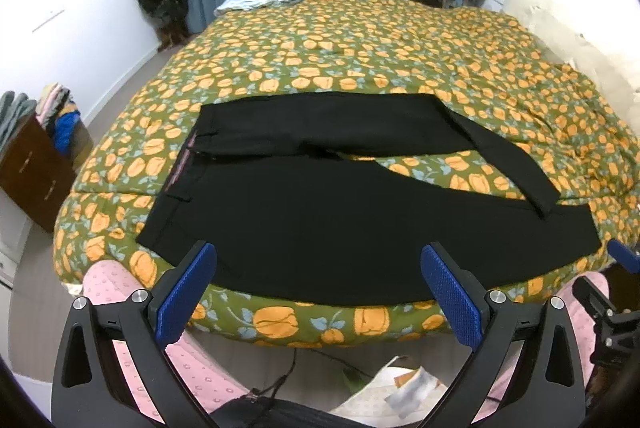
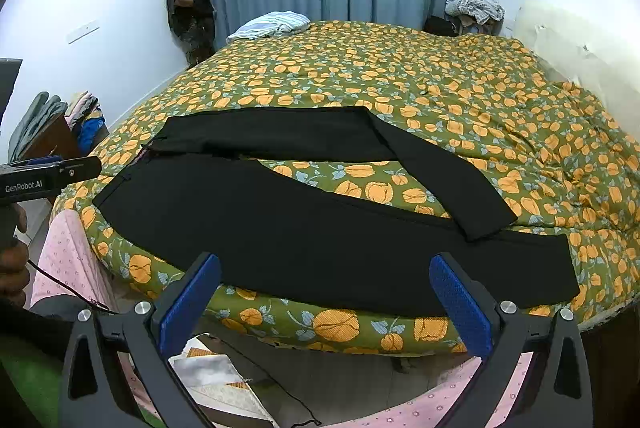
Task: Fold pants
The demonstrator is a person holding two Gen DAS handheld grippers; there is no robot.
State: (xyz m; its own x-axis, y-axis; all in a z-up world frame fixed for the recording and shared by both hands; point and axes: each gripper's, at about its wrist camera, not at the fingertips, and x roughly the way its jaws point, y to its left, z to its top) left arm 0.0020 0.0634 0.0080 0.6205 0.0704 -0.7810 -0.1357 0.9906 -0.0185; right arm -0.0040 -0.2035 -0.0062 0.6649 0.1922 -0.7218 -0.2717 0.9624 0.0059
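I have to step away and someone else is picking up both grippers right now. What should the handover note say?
Left gripper: open, holding nothing, hovering at the near bed edge.
Right gripper: open, holding nothing, hovering at the same edge, further right.
Black pants: lying across the floral bedspread, waistband to the left. Near leg lies flat along the bed edge; far leg bends diagonally, its cuff overlapping the near leg.
Done: pants laid out; no fold made.
Left: probably straighten the far leg, bring one leg over the other, then fold lengthwise.

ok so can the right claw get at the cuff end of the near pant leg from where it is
Probably yes. The right claw is open and empty, and the near leg's cuff lies flat at the bed edge with nothing between them.
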